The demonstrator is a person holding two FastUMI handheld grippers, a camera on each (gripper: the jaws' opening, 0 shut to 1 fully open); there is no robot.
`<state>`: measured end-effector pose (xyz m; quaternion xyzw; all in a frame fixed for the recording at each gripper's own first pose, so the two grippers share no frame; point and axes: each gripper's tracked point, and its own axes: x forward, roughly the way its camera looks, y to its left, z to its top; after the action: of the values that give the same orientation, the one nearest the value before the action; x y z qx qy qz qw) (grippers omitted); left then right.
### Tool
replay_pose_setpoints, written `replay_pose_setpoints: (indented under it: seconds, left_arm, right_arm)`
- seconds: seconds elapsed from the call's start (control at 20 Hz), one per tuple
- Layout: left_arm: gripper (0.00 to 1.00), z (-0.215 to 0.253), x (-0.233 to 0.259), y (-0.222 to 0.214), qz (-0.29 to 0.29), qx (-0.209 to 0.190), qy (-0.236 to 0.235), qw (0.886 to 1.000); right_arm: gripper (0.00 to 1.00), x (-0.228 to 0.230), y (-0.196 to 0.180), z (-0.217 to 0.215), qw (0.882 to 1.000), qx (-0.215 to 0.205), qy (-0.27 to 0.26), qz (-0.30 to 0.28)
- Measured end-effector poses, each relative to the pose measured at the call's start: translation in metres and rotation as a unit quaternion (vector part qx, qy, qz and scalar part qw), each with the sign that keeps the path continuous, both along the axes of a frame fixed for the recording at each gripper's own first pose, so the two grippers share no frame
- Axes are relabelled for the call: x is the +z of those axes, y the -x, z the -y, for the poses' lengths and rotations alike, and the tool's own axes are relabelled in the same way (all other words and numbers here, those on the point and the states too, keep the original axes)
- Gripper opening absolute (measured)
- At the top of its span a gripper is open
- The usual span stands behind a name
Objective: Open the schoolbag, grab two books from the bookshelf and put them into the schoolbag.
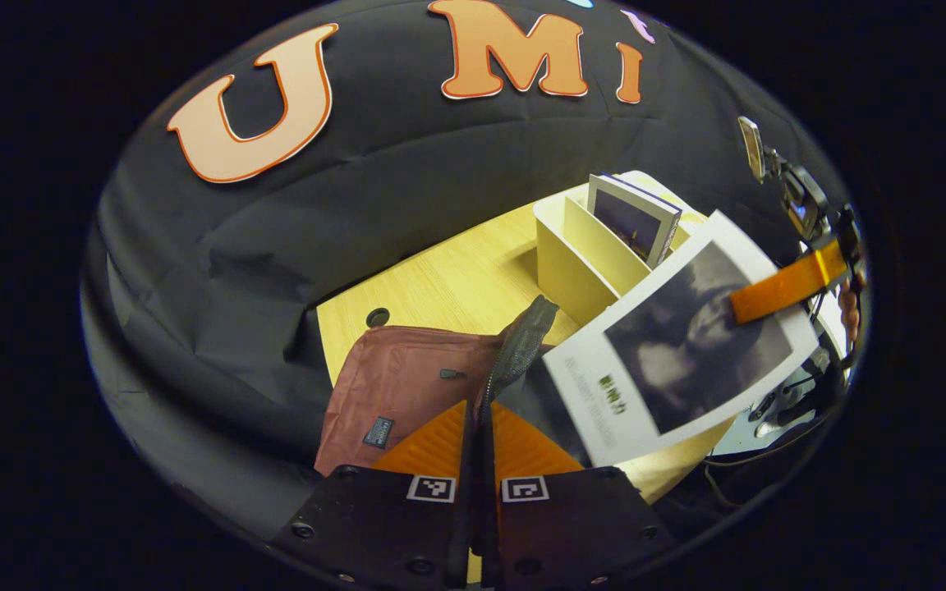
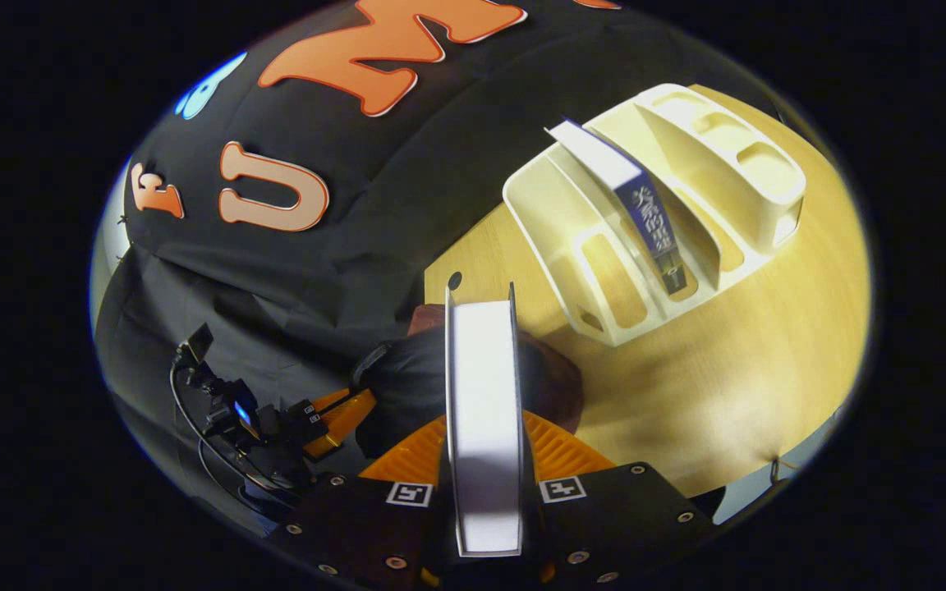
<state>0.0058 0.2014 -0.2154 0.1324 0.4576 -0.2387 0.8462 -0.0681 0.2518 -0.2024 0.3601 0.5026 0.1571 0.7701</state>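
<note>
Pinching the schoolbag (image 1: 407,386) strap, left tool (image 1: 478,427) faces right tool (image 2: 485,460) gripping a white-edged book (image 2: 483,410).

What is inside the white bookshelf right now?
One book stands in a middle slot of the bookshelf. The other slots I can see into look empty. The book and the dividers cover parts of the slot bottoms, so anything small there stays hidden.

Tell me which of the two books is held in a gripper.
The white-covered book, clamped in the right gripper above the schoolbag; the blue-spined book stands in the bookshelf.
</note>
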Motion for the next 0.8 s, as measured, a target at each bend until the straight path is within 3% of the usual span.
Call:
replay_pose_setpoints:
  seconds: [0.3,0.8]
  left_arm:
    - [0.06,-0.001,0.009,0.003,0.002,0.000,-0.005,1.000]
    - [0.06,0.007,0.022,0.014,0.000,-0.031,0.001,1.000]
  right_arm:
    - [0.33,-0.038,0.005,-0.047,0.999,0.007,-0.036,-0.010]
    - [0.33,-0.084,-0.018,-0.090,0.994,-0.040,-0.098,-0.026]
